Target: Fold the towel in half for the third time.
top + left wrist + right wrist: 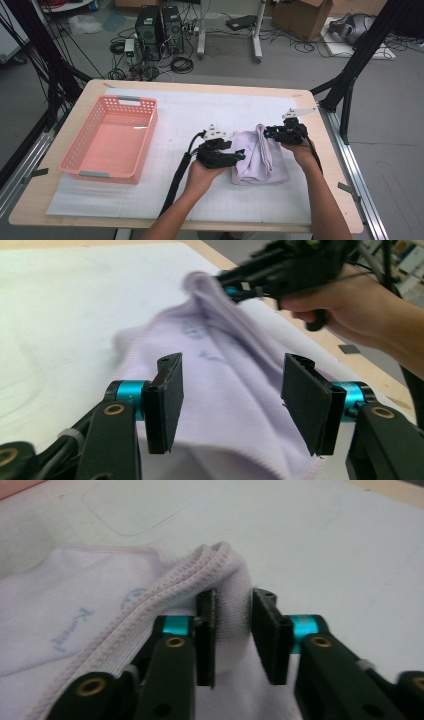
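Gripping lilac cloth, right claw — pink basket

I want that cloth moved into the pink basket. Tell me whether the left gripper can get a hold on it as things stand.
Probably yes. The left gripper stands open with the folded lilac cloth right between its jaws, nothing in between. The right gripper grips the cloth's raised far fold, clear of that spot.

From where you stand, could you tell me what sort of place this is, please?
Probably a lab or workshop set up for recording. Computer towers stand on the floor among loose cables, black frame posts flank the table, and cardboard boxes sit behind.
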Motion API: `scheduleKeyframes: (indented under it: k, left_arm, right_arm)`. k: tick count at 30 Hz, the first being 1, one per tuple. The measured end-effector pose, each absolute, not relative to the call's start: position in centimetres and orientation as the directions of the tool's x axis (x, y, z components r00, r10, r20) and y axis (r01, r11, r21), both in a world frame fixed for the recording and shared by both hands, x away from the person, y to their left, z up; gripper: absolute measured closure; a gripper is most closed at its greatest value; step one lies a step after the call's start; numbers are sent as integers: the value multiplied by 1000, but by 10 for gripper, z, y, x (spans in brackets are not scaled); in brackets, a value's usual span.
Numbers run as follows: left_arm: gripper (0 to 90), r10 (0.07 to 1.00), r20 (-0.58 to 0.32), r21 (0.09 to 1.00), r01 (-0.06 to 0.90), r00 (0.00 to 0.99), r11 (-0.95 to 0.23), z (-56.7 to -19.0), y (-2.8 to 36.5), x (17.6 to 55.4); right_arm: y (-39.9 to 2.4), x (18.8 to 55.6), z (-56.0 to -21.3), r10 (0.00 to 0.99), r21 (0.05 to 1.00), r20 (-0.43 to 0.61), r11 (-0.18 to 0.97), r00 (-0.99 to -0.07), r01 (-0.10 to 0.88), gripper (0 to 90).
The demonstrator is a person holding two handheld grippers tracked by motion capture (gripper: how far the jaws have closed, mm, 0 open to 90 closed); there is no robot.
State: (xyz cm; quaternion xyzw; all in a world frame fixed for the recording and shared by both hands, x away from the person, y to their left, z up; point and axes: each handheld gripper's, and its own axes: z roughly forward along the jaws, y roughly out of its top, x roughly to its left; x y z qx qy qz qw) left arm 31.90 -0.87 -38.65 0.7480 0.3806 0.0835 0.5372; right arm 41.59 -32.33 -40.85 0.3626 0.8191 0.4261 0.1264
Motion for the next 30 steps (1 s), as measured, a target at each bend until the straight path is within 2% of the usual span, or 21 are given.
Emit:
scheduleKeyframes:
  k: [1,7,16,22,24,25,27,30]
  left_arm:
    - [422,672,-277,870,476,687,-128,-389,0,319]
    - [414,703,-272,870,481,657,-112,-401,30,319]
    - [409,724,-260,871,479,639,-110,-418,63,312]
    - [408,731,-253,869,481,633,-115,-427,77,305]
    - [408,727,-249,866,483,640,-128,-429,80,303]
    - [408,727,-248,865,484,640,-131,-430,81,302]
    - [408,727,-249,865,484,640,-130,-431,85,300]
    - [407,731,-250,863,488,635,-129,-433,90,297]
  right_arm:
    - [-326,415,-408,718,791,111,355,-687,499,573]
    - [-349,394,-404,773,789,150,283,-617,546,492]
    - [-354,345,-394,789,813,119,272,-603,515,517]
    - [-335,315,-408,779,800,126,287,-614,528,437]
    - [-328,310,-416,777,796,150,272,-611,541,466]
    - [-326,310,-418,777,789,158,271,-609,551,541]
    - [-324,309,-422,798,765,142,288,-586,577,792]
    - [-326,309,-423,846,745,102,284,-524,603,826]
